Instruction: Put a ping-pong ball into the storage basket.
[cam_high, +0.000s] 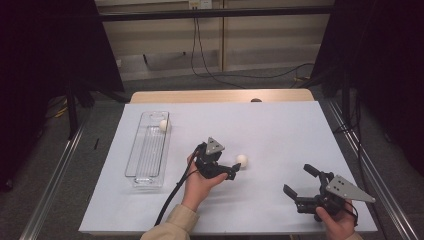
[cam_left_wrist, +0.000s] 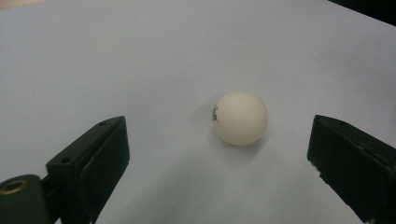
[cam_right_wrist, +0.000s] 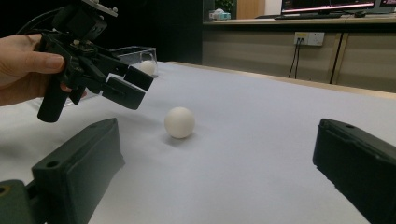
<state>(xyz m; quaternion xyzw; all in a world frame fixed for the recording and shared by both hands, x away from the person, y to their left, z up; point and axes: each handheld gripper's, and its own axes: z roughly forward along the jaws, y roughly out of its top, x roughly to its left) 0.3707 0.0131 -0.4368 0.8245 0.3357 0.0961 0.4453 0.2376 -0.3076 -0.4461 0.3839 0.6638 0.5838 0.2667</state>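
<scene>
1. While the left gripper (cam_high: 234, 170) hangs low over the white table (cam_high: 280, 130), its jaws stand spread apart with nothing between the pads.
2. Just ahead of those jaws, and a little toward the jaw at the right in the left gripper view, lies the white ball (cam_left_wrist: 240, 117) on the table; it touches neither jaw. It carries a small dark mark on the side turned toward the other jaw.
3. From the high view the same ball (cam_high: 242, 160) sits just beyond the left gripper's tips, on the side away from the person's left hand (cam_high: 200, 182).
4. Well apart from the left gripper, on the person's right, the right gripper (cam_high: 299, 182) is held in the right hand (cam_high: 336, 222) near the table's near edge, jaws spread wide and empty.
5. Ahead of the right gripper's jaws, the ball (cam_right_wrist: 179, 122) lies well off, closer to the jaw at the left in the right gripper view.
6. Farther from the left gripper, to the person's left, a clear tray (cam_high: 145, 170) rests on the table, and a second white ball (cam_high: 163, 125) lies in its far end.
</scene>
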